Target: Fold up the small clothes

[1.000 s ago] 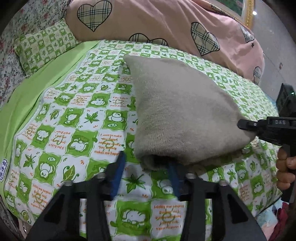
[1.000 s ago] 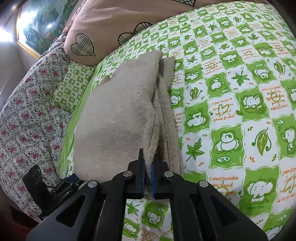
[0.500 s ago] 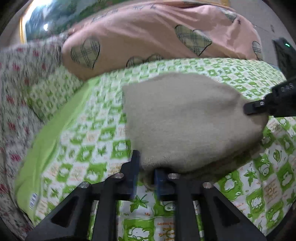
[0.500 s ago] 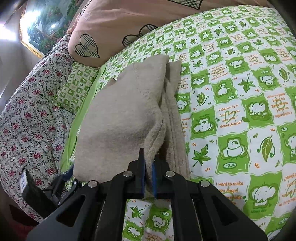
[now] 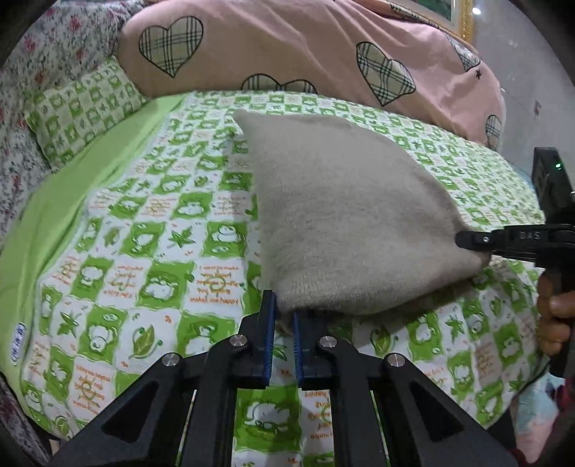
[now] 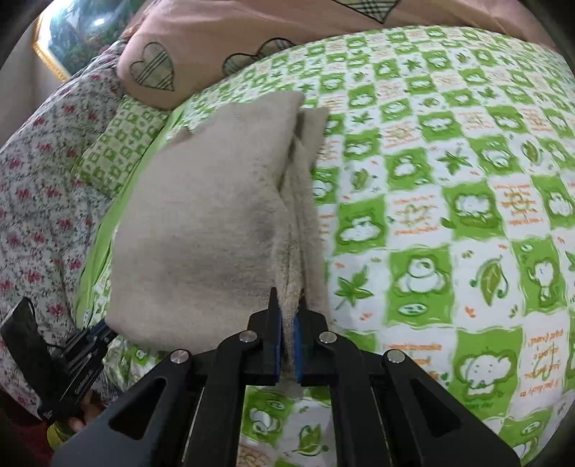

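A beige knit garment [image 5: 345, 222] lies partly folded on the green-and-white patterned bed [image 5: 151, 258]. Its near edge is lifted off the bed. My left gripper [image 5: 284, 316] is shut on the garment's near left corner. My right gripper [image 6: 287, 316] is shut on the near right corner, where several beige layers [image 6: 215, 222] bunch together. The right gripper also shows in the left wrist view [image 5: 467, 240] at the garment's right tip. The left gripper shows in the right wrist view [image 6: 99, 328] at the lower left edge of the cloth.
A pink duvet with plaid hearts [image 5: 305, 50] is heaped at the back of the bed. A small green checked pillow [image 5: 82, 107] lies at the back left, on a floral cover [image 6: 36, 201]. A framed picture [image 6: 79, 32] hangs on the wall.
The left gripper closed from open onto the garment's near left corner. Both grippers have lifted the near edge a little. The right gripper stayed shut on its corner.
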The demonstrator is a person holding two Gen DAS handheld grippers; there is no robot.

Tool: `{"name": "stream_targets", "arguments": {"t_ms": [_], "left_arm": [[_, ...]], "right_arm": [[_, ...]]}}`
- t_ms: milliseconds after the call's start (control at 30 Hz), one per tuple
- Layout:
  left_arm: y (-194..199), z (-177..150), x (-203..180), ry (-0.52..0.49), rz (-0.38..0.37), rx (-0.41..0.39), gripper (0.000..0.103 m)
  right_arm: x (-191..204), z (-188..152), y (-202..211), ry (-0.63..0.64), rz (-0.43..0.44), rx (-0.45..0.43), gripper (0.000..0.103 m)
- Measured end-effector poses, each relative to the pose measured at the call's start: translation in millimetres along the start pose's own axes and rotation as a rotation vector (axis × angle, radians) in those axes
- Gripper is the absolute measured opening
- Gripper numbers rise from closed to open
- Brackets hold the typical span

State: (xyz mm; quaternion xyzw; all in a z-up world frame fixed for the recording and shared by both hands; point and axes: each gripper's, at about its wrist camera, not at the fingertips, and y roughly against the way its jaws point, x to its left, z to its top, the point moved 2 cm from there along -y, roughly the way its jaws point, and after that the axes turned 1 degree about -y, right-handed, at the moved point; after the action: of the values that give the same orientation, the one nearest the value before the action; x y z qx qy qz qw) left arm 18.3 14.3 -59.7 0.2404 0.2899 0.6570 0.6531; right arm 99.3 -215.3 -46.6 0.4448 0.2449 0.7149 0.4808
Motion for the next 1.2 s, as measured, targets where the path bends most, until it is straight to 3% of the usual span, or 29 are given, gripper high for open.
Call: {"name": "stream_targets", "arguments": {"t_ms": [133,300,367,600,900,1033,1133,1200], "left_arm": [[-2,-1,11,0.043,-0.072,0.046,0.006],[15,6,32,0.087,-0.154,0.054,0.007],[23,19,38,0.086,-0.181,0.029,0.007],[0,87,31,0.083,-0.302,-0.017,0.012],[-54,131,20,0.043,-0.321,0.018,0.013],[-92,126,22,0.005,-0.242,0.101,0.011],[-105,123,30,0.026,-0.279,0.103,0.01],[-107,123,27,0.012,-0.263,0.101,0.009]], "right_arm": [[3,5,6,0.033,-0.067,-0.036,0.006],[-2,5,-2,0.03,-0.075,0.031,0.011],[-5,8,12,-0.008,-0.068,0.009,0.019],[28,47,34,0.024,0.035,-0.11,0.019],[60,87,-15,0.077,0.064,-0.079,0.02],[49,94,-42,0.07,0.007,-0.031,0.019],[32,94,-69,0.026,0.005,0.024,0.015],[29,95,-73,0.03,0.016,0.01,0.014]]}}
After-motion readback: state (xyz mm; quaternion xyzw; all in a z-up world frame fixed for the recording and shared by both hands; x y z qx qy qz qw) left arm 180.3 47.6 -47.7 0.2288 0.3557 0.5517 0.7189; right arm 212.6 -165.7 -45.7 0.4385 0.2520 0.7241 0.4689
